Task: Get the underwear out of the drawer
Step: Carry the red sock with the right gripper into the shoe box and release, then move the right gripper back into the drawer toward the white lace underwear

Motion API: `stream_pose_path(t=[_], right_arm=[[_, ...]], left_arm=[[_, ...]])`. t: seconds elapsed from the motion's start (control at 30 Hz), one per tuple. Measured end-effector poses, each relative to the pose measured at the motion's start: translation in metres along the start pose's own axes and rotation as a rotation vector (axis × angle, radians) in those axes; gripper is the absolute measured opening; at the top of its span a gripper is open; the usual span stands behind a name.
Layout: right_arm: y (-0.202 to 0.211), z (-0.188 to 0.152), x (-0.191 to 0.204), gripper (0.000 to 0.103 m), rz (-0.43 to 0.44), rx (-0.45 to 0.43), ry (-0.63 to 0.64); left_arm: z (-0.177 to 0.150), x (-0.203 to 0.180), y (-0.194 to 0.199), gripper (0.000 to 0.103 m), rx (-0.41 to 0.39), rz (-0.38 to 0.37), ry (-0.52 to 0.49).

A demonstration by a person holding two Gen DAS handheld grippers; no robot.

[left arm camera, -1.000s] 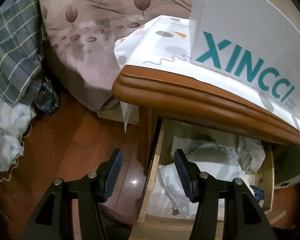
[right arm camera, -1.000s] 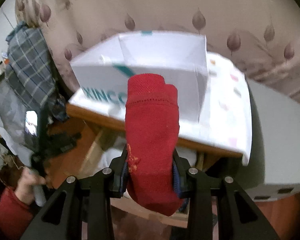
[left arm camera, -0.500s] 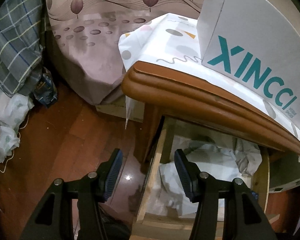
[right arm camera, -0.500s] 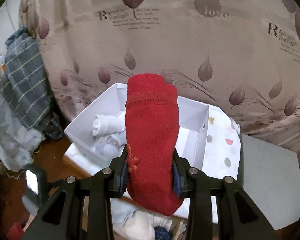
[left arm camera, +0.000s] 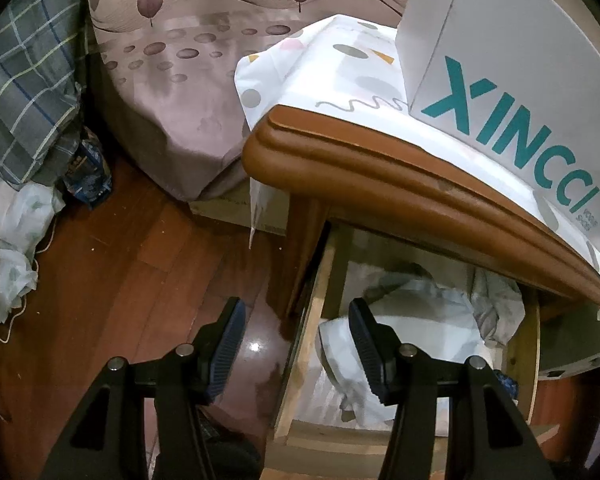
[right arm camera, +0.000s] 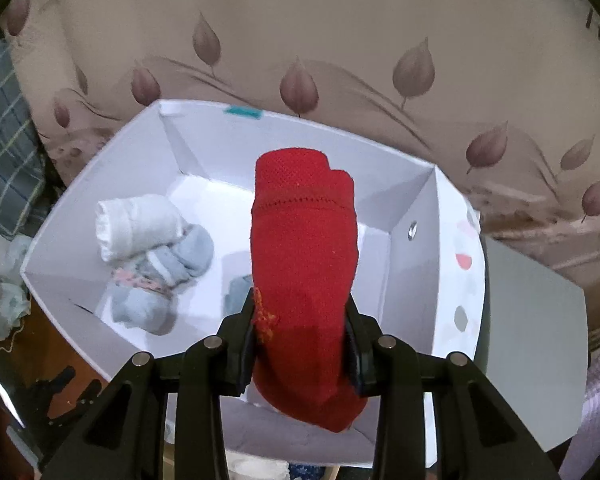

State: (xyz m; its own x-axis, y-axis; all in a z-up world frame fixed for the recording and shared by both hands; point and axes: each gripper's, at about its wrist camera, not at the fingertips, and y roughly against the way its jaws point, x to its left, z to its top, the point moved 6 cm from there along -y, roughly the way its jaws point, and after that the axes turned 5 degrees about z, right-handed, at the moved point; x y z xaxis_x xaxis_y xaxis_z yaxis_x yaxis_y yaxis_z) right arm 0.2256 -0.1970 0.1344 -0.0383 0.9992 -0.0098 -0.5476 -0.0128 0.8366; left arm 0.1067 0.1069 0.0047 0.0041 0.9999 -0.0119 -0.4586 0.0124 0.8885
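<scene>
A rolled red underwear (right arm camera: 304, 240) stands between the pads of my right gripper (right arm camera: 300, 312). Its jaws are opening, though the pads still press the roll from both sides. The roll hangs over the open white box (right arm camera: 414, 216), right of middle. In the left wrist view my left gripper (left arm camera: 296, 316) is open and holds nothing. It hovers over the left wooden side of the pulled-out drawer (left arm camera: 300, 364), which holds crumpled white cloth (left arm camera: 420, 316). The same box (left arm camera: 520, 60), printed XINCCI, sits on the cabinet top (left arm camera: 380, 184) above the drawer.
Rolled white and grey garments (right arm camera: 148, 256) lie in the box's left half. A spotted white cloth (left arm camera: 320, 64) covers the cabinet top. A leaf-patterned bedspread (left arm camera: 172, 92) hangs behind it. Plaid fabric (left arm camera: 24, 80) and a white bag (left arm camera: 8, 256) lie at the left on the wooden floor (left arm camera: 120, 264).
My right gripper carried the red roll from in front of the cabinet to above the white box, so the view now looks down into it. The left gripper stayed put.
</scene>
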Motion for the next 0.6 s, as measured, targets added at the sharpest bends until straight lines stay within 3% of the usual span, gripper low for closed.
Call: stream_pose_path(t=[0.13, 0.27, 0.43, 0.6], right_arm=[[-0.007, -0.003, -0.005, 0.038, -0.015, 0.007, -0.011], [-0.003, -0.001, -0.008, 0.053, -0.026, -0.011, -0.021], [0.02, -0.002, -0.006, 0.054, -0.019, -0.058, -0.014], [0.057, -0.018, 0.003, 0.061, 0.039, -0.097, 0.013]], left_arm=[[-0.001, -0.001, 0.0, 0.055, -0.003, 0.001, -0.007], [-0.002, -0.002, -0.002, 0.055, 0.002, 0.002, -0.016], [-0.003, -0.002, -0.004, 0.055, 0.011, 0.006, -0.015], [-0.003, -0.001, -0.005, 0.055, 0.012, 0.008, -0.019]])
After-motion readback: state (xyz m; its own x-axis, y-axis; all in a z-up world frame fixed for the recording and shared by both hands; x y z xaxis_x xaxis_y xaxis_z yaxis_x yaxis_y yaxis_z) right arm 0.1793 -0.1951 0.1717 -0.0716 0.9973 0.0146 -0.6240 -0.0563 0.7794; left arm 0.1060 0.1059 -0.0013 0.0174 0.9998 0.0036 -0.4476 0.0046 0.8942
